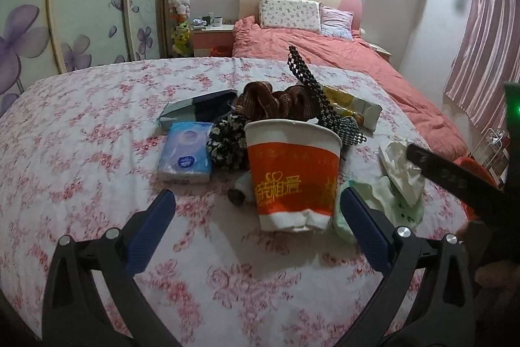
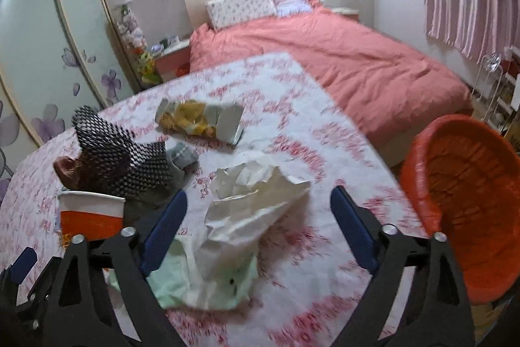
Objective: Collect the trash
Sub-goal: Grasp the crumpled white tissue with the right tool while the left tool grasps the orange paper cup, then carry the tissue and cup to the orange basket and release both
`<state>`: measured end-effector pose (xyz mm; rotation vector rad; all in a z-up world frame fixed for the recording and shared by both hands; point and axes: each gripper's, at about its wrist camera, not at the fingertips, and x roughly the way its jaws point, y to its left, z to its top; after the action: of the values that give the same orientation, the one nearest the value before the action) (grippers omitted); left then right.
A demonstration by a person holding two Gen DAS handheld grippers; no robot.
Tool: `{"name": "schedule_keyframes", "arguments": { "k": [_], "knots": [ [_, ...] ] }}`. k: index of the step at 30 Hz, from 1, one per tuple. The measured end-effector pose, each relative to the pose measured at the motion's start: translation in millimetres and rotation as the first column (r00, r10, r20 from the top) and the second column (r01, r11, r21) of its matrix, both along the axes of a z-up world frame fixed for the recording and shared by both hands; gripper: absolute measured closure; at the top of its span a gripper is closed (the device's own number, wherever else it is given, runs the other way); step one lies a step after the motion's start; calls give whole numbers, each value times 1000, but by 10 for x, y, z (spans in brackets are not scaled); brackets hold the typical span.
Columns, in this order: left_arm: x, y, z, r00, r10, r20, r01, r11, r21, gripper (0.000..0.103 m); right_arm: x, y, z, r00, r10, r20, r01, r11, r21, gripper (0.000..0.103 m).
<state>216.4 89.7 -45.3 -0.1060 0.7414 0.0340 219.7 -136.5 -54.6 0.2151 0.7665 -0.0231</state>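
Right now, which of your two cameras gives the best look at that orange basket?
The right wrist view. The orange basket fills its right side, with the rim and ribbed inside plain, beside the flowered table. The left wrist view shows only a sliver of the orange basket at its right edge, mostly hidden behind the other tongs' dark finger.

**Left wrist: open jaws around paper cup**

Left gripper (image 1: 258, 215) jaws wide apart, orange-and-white paper cup (image 1: 292, 173) upright between the blue pads (image 1: 152, 233), no contact visible. Floral tablecloth (image 1: 81, 158) underneath. Tissue pack (image 1: 187, 156) left of cup, blue box (image 1: 198, 108) behind it. Brown fabric (image 1: 273, 101) and black mesh strip (image 1: 308, 86) behind cup. Crumpled white tissue (image 1: 401, 168) right, over pale green wrapper (image 1: 399, 207). Right gripper's finger (image 1: 455, 174) beside the tissue.
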Motion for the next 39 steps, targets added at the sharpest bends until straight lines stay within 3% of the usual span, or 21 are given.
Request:
{"name": "schedule_keyframes", "arguments": {
  "k": [5, 7, 18, 26, 30, 39],
  "knots": [
    [136, -107, -44, 1000, -18, -18, 18, 1000, -2, 4, 113, -70, -175, 997, 9, -80, -6, 999, 42, 51],
    [204, -168, -71, 999, -21, -25, 22, 1000, 10, 4, 104, -133, -203, 996, 13, -90, -6, 997, 71, 56],
    [444, -325, -232, 998, -4, -69, 9, 998, 68, 4, -3, -334, -109, 999, -1, -41, 4, 997, 71, 60],
    [526, -331, -295, 995, -3, -98, 11, 996, 85, 24, -13, -334, -130, 999, 9, -42, -6, 998, 70, 63],
    [497, -234, -239, 996, -14, -83, 16, 999, 27, 25, -63, -339, -74, 1000, 11, -25, -10, 998, 64, 63],
    [274, -157, 10, 999, -38, -19, 38, 999, 8, 26, -182, -351, 72, 1000, 18, 15, -19, 997, 70, 64]
  ]
}}
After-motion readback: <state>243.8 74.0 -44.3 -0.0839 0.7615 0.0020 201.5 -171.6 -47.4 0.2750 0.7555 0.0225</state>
